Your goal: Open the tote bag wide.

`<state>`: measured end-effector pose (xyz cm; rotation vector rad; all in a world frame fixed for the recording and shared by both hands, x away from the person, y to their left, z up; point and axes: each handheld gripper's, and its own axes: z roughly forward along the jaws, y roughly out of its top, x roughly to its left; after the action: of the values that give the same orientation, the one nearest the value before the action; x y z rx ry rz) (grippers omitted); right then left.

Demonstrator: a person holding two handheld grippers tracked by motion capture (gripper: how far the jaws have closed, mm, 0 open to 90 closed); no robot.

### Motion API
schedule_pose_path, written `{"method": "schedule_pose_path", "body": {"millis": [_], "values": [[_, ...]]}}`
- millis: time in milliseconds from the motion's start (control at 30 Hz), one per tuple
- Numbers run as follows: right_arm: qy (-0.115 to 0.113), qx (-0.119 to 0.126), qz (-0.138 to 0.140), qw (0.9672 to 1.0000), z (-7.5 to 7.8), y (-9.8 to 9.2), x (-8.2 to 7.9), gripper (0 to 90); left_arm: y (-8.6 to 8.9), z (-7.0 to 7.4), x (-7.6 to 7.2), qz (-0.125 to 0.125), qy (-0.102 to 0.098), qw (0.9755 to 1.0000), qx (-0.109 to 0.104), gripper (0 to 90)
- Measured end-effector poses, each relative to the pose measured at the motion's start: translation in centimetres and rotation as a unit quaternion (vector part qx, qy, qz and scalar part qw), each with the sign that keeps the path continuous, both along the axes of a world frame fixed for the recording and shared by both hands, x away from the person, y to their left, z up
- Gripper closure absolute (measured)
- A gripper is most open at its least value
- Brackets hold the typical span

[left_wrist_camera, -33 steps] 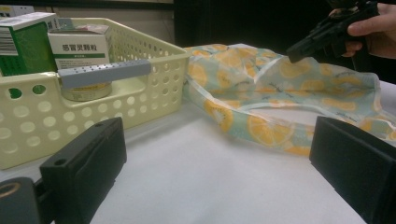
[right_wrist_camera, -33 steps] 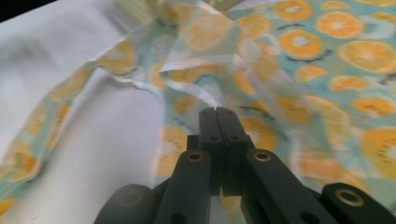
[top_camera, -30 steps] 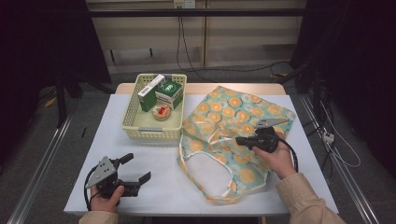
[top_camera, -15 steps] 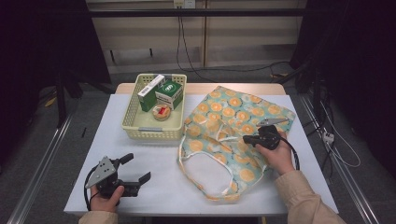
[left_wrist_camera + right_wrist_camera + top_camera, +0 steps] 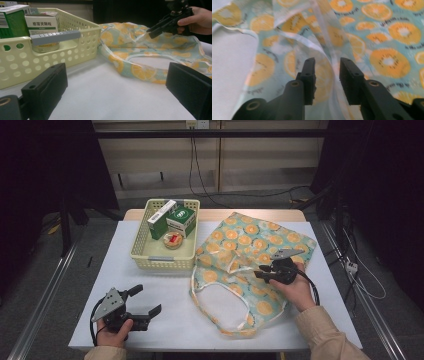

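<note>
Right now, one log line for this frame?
left tongs: open, idle on table | right tongs: open, straddling fabric fold of orange-print tote bag | basket: boxes, tin inside

The white-fronted cardboard box with a green band (image 5: 41,24), standing in the pale yellow perforated plastic basket (image 5: 82,47), carries the dark characters 感冒灵颗粒 across its front, with a smaller line beneath that is too fine to read. The green cardboard box (image 5: 13,22) beside it shows a barcode on its white edge. The light blue cloth bag printed with orange slices (image 5: 384,37) bears small dark script between the fruits, too blurred to read.
</note>
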<state>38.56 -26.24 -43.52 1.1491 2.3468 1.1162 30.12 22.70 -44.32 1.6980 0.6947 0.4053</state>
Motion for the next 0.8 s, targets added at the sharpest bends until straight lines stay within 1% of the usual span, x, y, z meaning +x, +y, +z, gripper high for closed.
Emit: {"method": "schedule_pose_path", "body": {"millis": [100,167,267,300,367,467,533,567,700,800], "values": [[-0.014,-0.008,0.01,0.9998,0.7,0.9,-0.2,58.8,0.0,0.0,0.0,-0.001,0.0,1.0,-0.001,3.8],[-0.018,-0.006,0.017,0.9997,1.1,1.6,-0.2,55.9,-0.1,0.0,-0.1,0.0,0.002,1.0,-0.004,3.8],[-0.025,-0.012,0.026,0.9993,1.7,2.7,-0.3,51.4,0.0,0.0,0.0,0.0,0.002,1.0,-0.004,3.8],[-0.027,-0.012,0.03,0.9991,1.9,3.1,-0.3,50.7,0.1,0.0,0.0,0.0,0.001,1.0,-0.001,3.7],[-0.03,-0.015,0.034,0.9988,2.3,3.8,-0.2,49.7,0.1,0.0,0.0,-0.001,0.001,1.0,-0.004,3.8],[-0.031,-0.012,0.043,0.9985,2.5,4.7,-0.1,49.9,0.1,0.0,0.0,-0.002,0.0,1.0,-0.002,3.8],[-0.029,-0.018,0.051,0.9981,2.3,5.3,0.1,50.2,0.1,0.0,0.0,-0.002,0.0,1.0,-0.002,3.8],[-0.026,-0.019,0.053,0.9981,2.1,5.5,0.3,50.3,0.1,0.0,0.0,-0.001,0.002,1.0,-0.004,3.8],[-0.019,-0.026,0.063,0.9975,1.1,6.4,1.0,50.4,0.0,0.0,0.1,-0.003,0.0,1.0,-0.001,3.8],[-0.005,-0.032,0.067,0.9972,0.2,7.1,1.7,50.7,-0.1,-0.1,0.1,-0.004,0.003,1.0,-0.003,3.8]]}}
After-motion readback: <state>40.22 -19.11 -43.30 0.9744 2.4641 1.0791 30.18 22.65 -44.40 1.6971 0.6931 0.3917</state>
